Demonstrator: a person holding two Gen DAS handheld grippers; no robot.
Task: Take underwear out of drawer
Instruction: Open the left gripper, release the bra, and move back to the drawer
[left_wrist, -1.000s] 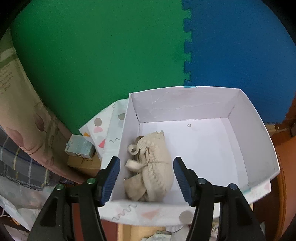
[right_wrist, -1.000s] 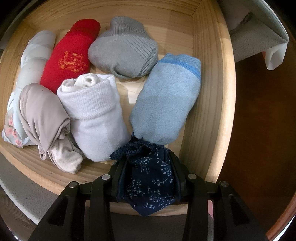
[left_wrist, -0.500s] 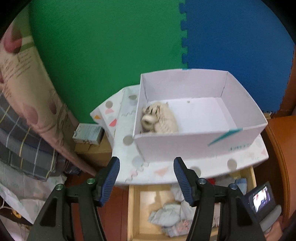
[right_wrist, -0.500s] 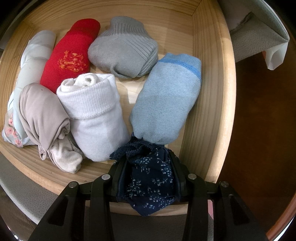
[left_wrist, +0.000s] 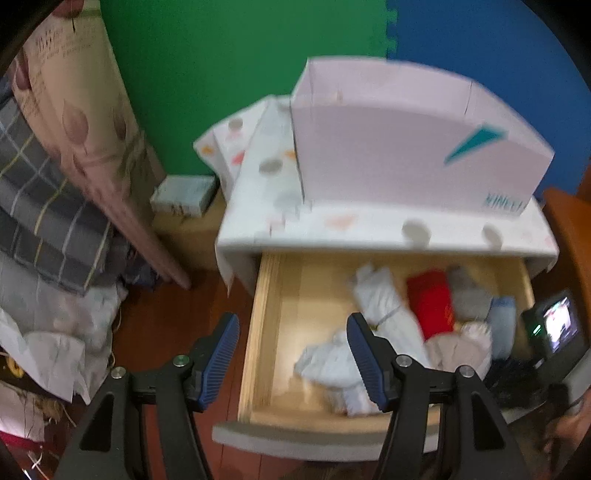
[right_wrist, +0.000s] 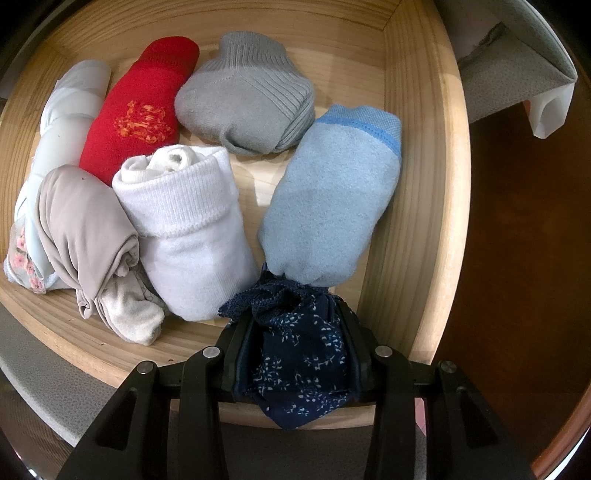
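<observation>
The right gripper (right_wrist: 295, 354) is clamped on a dark navy underwear piece with a small white floral print and lace edge (right_wrist: 299, 354), pinching it at the near right corner of the pale wooden drawer (right_wrist: 417, 184), so the garment can likely be lifted straight up without dragging its neighbours. It touches the light blue rolled sock bundle (right_wrist: 332, 199) just behind it; beside that lie a white ribbed sock roll (right_wrist: 192, 229), a grey sock bundle (right_wrist: 243, 107), a red sock roll with an orange motif (right_wrist: 136, 110), a beige twisted garment (right_wrist: 85, 229) and a pale blue-grey folded garment (right_wrist: 70, 122), all packed close in the drawer's right part.

The left gripper (left_wrist: 293, 363) hangs empty, its blue-padded jaws about half open, over the drawer's bare left end, seemingly placed to reach for another piece. Above the drawer, the patterned white cabinet top (left_wrist: 369, 225) carries a white cardboard box (left_wrist: 406, 155), probably where the clothing goes.
</observation>
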